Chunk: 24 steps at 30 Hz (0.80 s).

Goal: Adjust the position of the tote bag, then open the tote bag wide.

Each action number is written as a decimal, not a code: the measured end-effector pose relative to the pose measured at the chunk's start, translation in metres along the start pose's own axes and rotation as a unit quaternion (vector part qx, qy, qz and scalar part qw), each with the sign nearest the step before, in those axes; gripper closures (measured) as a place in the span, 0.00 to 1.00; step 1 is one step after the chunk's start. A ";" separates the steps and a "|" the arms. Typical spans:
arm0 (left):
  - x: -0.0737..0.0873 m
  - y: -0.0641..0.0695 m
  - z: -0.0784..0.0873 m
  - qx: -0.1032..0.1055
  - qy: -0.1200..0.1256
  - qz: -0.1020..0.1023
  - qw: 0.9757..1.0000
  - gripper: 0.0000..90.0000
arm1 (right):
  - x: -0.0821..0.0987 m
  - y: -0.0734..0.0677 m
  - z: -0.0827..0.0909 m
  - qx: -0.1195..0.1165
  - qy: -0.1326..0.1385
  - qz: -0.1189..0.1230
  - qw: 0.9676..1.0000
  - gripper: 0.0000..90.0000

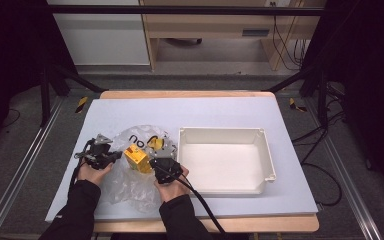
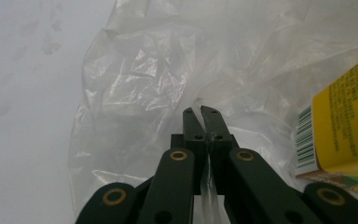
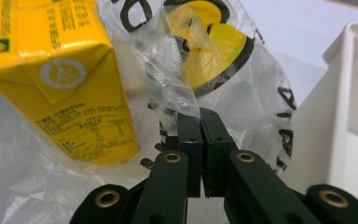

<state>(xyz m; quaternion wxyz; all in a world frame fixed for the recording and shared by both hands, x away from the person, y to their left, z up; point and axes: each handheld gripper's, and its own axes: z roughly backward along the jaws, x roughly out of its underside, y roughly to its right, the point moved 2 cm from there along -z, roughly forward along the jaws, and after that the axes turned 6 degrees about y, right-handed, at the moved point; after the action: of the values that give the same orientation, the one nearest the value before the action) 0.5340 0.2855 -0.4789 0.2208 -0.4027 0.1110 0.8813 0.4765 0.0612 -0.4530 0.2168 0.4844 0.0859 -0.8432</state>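
The yellow carton (image 1: 136,159) is lying on the table (image 1: 290,190) inside the clear plastic bag (image 1: 130,187), not yet in the white bin (image 1: 270,165). Both the left gripper (image 2: 201,112) and right gripper (image 3: 200,116) are pinching bag film, fingers closed on it.

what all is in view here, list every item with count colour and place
plastic bag: 1, clear with black and yellow print, crumpled on the table left of the tray, pinched by both grippers
carton: 1, yellow, in the bag's folds between the grippers
tray: 1, white, empty, right half of the table
table: 1, pale top with wooden edge, centre
left gripper: 1, black, shut on the bag's film
right gripper: 1, black, shut on the bag by its print
hands: 2, dark sleeves, bottom edge
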 end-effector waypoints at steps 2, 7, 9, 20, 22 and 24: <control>0.001 -0.001 -0.001 -0.002 -0.010 0.000 1.000 1.00 | 0.003 -0.001 -0.002 -0.001 -0.010 0.001 1.000 0.96; 0.000 -0.003 0.003 0.003 0.004 0.011 1.000 0.94 | 0.005 -0.003 0.000 -0.013 0.008 0.016 1.000 0.87; -0.002 -0.005 0.011 0.008 0.031 0.018 0.999 0.87 | 0.004 -0.002 0.004 -0.028 0.021 0.011 0.999 0.80; 0.001 -0.009 0.078 0.019 0.118 0.040 0.992 0.71 | -0.010 0.003 0.054 -0.096 0.100 0.002 0.990 0.72; 0.007 -0.007 0.087 0.017 0.119 0.040 0.992 0.70 | -0.007 0.002 0.062 -0.114 0.101 0.010 0.988 0.72; 0.014 -0.003 0.095 0.017 0.125 0.041 0.991 0.69 | -0.002 0.000 0.067 -0.130 0.101 0.015 0.986 0.72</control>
<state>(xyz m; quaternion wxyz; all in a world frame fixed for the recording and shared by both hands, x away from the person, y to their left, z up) 0.4648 0.3279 -0.4273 0.1761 -0.5008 0.1693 0.8304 0.4251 0.0377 -0.4168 0.2802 0.5361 0.2089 -0.7684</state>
